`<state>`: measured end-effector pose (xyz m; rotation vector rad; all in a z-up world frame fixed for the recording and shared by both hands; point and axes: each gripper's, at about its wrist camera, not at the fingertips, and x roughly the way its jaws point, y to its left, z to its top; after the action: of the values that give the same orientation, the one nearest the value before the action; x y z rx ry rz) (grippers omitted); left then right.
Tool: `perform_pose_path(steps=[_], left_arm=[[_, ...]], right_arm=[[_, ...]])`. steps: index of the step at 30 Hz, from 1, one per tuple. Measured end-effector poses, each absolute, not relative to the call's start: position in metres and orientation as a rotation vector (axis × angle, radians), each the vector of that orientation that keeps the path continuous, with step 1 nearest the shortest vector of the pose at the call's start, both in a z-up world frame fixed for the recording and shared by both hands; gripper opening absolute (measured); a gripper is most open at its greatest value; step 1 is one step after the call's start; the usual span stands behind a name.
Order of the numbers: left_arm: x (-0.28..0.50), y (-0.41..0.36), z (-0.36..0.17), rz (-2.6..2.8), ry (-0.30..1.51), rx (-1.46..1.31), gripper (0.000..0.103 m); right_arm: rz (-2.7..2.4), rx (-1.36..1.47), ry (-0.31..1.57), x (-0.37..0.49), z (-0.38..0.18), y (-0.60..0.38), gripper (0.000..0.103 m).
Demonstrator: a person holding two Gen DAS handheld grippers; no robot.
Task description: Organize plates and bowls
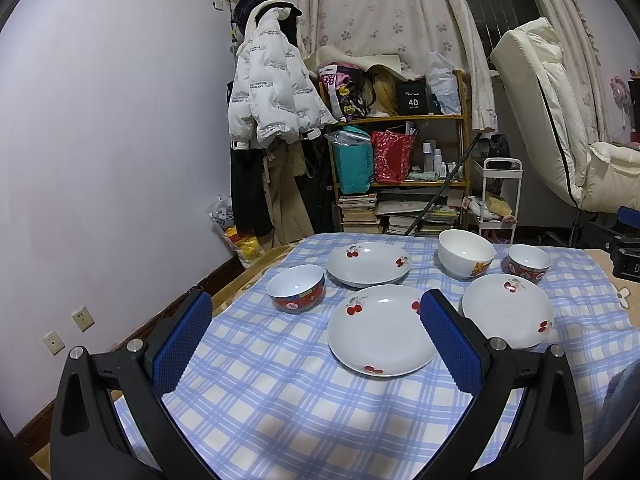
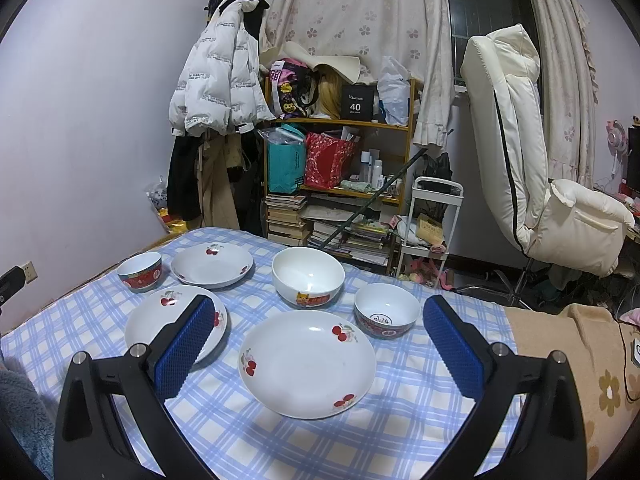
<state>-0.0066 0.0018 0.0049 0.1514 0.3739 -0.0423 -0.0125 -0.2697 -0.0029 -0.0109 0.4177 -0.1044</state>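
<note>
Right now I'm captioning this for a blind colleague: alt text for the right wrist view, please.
The open right gripper hovers above a cherry-print plate on a blue checked tablecloth. Beyond lie two more cherry plates, a large white bowl and two red-patterned bowls.

Three white plates with cherry prints lie on the checked cloth: a far plate (image 1: 369, 263), a middle plate (image 1: 380, 330) and a right-hand plate (image 1: 507, 310). Three bowls stand among them: two red-patterned bowls, one at the left (image 1: 296, 288) and one at the right (image 1: 529, 262), plus one larger white bowl (image 1: 466, 253). That makes six dishes in all. Two grippers are in sight, one per wrist view, each with two blue-padded fingers
</note>
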Motion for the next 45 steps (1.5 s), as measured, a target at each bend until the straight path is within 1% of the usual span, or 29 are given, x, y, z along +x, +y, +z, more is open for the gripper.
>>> perform_pose_path(steps=[17, 24, 34, 41, 45], left_arm=[[-0.009, 0.001, 0.004, -0.040, 0.359, 0.158, 0.102], [-0.010, 0.000, 0.005, -0.038, 0.357, 0.162, 0.102], [-0.008, 0.002, 0.005, -0.046, 0.361, 0.156, 0.102], [-0.004, 0.001, 0.004, -0.038, 0.383, 0.140, 0.102], [0.012, 0.004, 0.006, -0.040, 0.445, 0.118, 0.102]], right_arm=[[-0.108, -0.011, 0.422, -0.011, -0.002, -0.273, 0.103], [-0.102, -0.010, 0.419, -0.014, -0.014, -0.273, 0.103], [-0.099, -0.012, 0.431, -0.013, -0.017, -0.271, 0.103], [-0.103, -0.017, 0.432, -0.014, -0.018, -0.271, 0.103], [-0.099, -0.031, 0.449, -0.009, -0.018, -0.269, 0.103]])
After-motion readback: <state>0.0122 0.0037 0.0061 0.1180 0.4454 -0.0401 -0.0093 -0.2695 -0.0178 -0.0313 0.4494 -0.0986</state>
